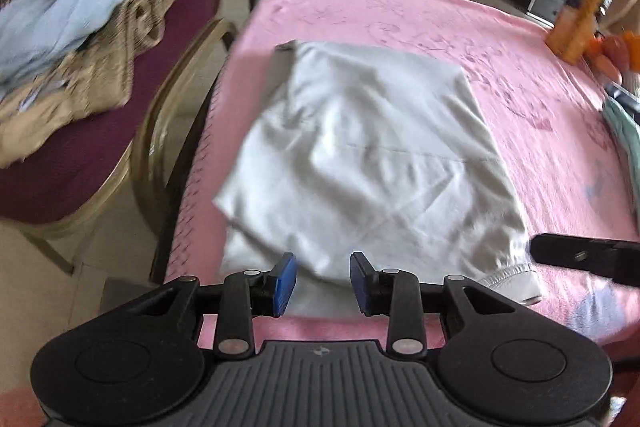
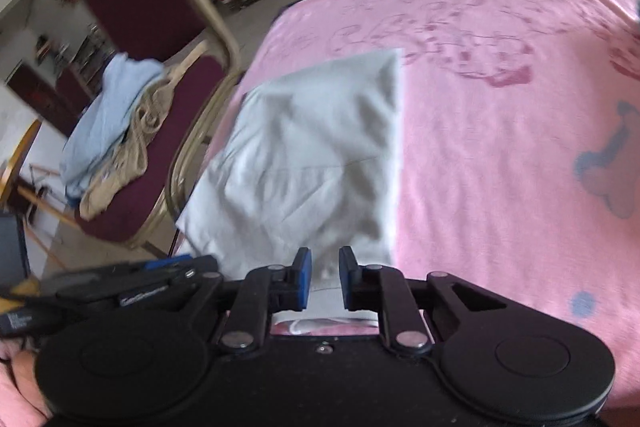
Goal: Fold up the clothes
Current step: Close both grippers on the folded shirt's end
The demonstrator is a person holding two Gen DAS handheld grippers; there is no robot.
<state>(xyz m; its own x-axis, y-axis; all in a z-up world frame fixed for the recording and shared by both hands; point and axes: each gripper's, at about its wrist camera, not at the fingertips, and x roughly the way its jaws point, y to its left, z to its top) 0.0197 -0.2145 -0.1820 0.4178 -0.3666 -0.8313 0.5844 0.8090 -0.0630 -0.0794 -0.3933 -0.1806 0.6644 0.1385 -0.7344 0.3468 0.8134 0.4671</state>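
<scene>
With both the left gripper (image 1: pixel 323 283) and right gripper (image 2: pixel 325 277) part-open and empty over the white garment's (image 1: pixel 360 155) near hem, pinch both near corners evenly, then carry them straight to the far edge.

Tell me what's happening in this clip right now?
A person with a handheld gripper in each hand is folding clothes on a table under a pink cloth. A white garment lies partly folded on it. The left gripper and right gripper sit over its near edge, jaws apart, gripping nothing. More clothes, a light blue garment on a beige one, lie on the chair beside the table.
</scene>
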